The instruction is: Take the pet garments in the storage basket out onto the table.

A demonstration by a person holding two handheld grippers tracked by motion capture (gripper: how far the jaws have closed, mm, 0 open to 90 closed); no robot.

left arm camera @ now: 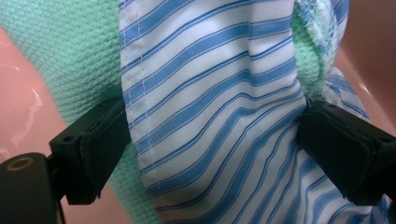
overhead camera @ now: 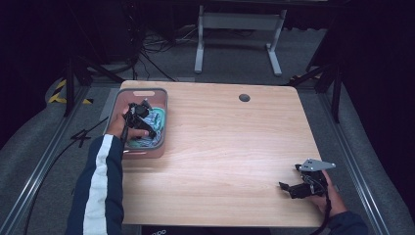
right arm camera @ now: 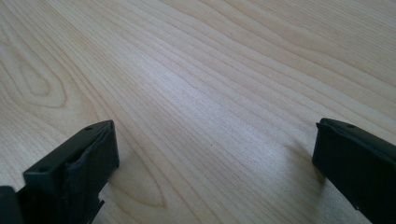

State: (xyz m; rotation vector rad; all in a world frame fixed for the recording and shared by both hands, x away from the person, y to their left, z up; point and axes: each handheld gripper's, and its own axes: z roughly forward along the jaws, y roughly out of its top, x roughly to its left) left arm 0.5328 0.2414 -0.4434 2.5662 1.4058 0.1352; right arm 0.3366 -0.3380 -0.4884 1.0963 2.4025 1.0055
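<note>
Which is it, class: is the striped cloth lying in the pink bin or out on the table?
In the bin. The striped cloth lies bunched with a green cloth inside the pink bin, where the left gripper straddles it.

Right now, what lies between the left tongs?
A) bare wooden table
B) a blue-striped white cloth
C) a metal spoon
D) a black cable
B: in the left gripper view the left tongs stand wide apart around the striped cloth, with a green cloth beside it.

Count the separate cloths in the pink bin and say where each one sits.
2. A blue-striped cloth lies between the left gripper's open jaws, and a mint-green knit cloth sits beside and under it in the pink bin. More may lie hidden underneath.
</note>
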